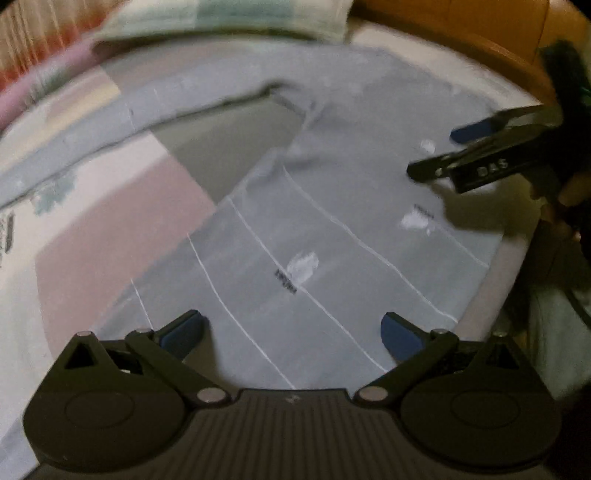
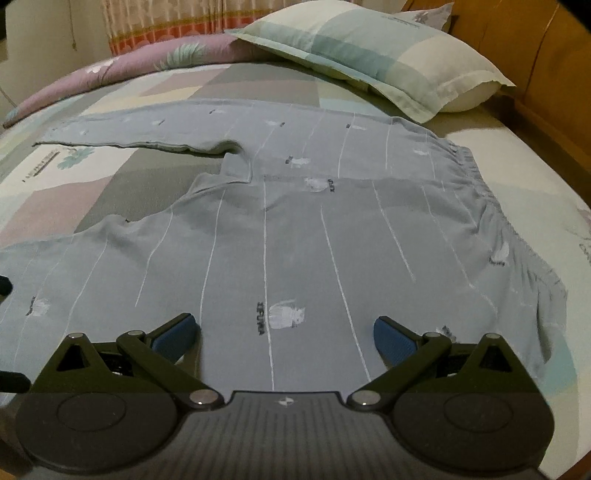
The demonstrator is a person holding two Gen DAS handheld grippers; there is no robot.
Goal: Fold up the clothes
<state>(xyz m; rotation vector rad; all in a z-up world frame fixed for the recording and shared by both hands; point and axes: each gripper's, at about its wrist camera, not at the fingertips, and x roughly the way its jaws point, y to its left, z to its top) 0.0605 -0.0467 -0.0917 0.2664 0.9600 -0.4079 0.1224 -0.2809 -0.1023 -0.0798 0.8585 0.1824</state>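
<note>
Trousers (image 2: 314, 229) of grey-blue cloth with thin white stripes and small white prints lie spread flat on the bed (image 2: 517, 155), filling most of the right wrist view from 9 o'clock across to 3 o'clock. At 9 o'clock the far leg (image 2: 140, 129) stretches toward the left edge, apart from the nearer leg, with a wedge of patchwork bed sheet (image 2: 74, 192) showing between them. At 11 o'clock a rolled mauve floral quilt (image 2: 129, 62) lies along the far side of the bed, with a striped curtain (image 2: 155, 22) behind it. At 1 o'clock a pale green checked pillow (image 2: 388, 51) rests just beyond the trousers, against a wooden headboard (image 2: 535, 55). At 3 o'clock the gathered waistband (image 2: 491, 206) bunches in small folds.

The right gripper (image 2: 286, 336) hangs at 6 o'clock above the near leg, jaws spread wide and holding nothing.

In the blurred left wrist view, the left gripper (image 1: 293, 334) sits at 6 o'clock over the striped cloth, jaws also spread wide and empty. The right gripper (image 1: 437, 151) shows there at 3 o'clock above the trousers, its blue pad (image 1: 469, 133) visible.
</note>
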